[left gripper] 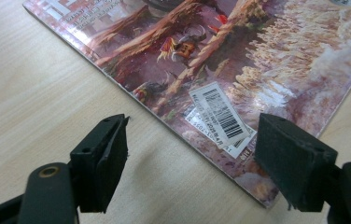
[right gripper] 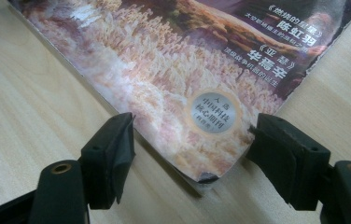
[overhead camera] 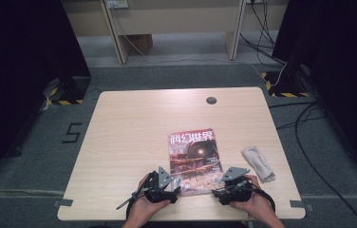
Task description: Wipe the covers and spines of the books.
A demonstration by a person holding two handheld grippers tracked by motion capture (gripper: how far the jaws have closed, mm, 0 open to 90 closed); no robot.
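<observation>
A: Where do things stand, starting from the left?

B: The left claw (overhead camera: 174, 186) is released, its jaws spread with nothing pinched. Just ahead of it lies the glossy magazine with a reddish science-fiction cover (overhead camera: 194, 160), flat on the pale wooden table (overhead camera: 129, 133). In the left gripper view the magazine's near corner with the white barcode sticker (left gripper: 220, 112) sits between the jaws, one jaw over bare wood, the other over the cover.

A: And the right one?

B: The right claw (overhead camera: 219, 186) is also released, and the other near corner, by the round silver seal (right gripper: 212, 113), lies between its jaws without being squeezed. That corner curls up slightly.

A: So how far along?

B: Early, I'd judge. Both claws are lined up on the near corners; the cover is shut, nothing lifted or gripped.

A: Room to move?

B: Plenty of bare table beyond and left of the left claw. To the right of the right claw lies a crumpled off-white cloth (overhead camera: 258, 163), near the table's right edge. The near edge is close behind both hands.
</observation>
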